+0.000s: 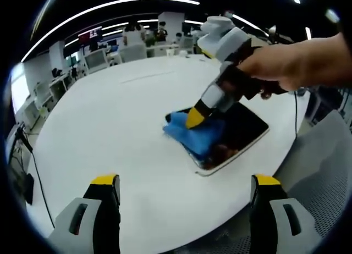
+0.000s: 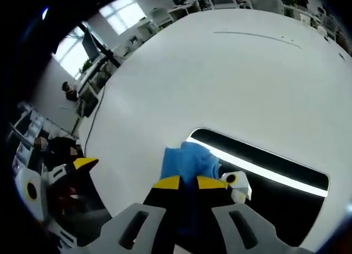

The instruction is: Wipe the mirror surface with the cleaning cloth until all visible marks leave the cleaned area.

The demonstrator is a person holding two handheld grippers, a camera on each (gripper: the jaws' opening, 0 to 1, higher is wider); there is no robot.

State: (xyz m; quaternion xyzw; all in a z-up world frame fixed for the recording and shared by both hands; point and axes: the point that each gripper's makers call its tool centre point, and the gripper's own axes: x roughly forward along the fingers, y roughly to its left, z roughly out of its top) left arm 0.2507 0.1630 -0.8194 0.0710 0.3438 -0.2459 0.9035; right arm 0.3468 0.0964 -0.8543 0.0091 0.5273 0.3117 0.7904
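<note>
A dark rectangular mirror [image 1: 245,134] with a pale rim lies flat on the white table [image 1: 126,122], near its right edge. A blue cleaning cloth [image 1: 195,137] is bunched on the mirror's left end. My right gripper [image 1: 195,117], held by a hand, comes in from the right and presses its yellow tips onto the cloth. In the right gripper view its jaws [image 2: 190,183] stand close together, shut on the blue cloth [image 2: 187,158], at the left end of the mirror [image 2: 264,174]. My left gripper [image 1: 185,183] hovers open over bare table, short of the mirror.
The table's curved edge [image 1: 242,210] runs just below the mirror, with a grey mesh chair [image 1: 324,171] beyond it. Office desks and monitors [image 1: 96,59] line the far side. The left gripper [image 2: 71,174] sits at the left of the right gripper view.
</note>
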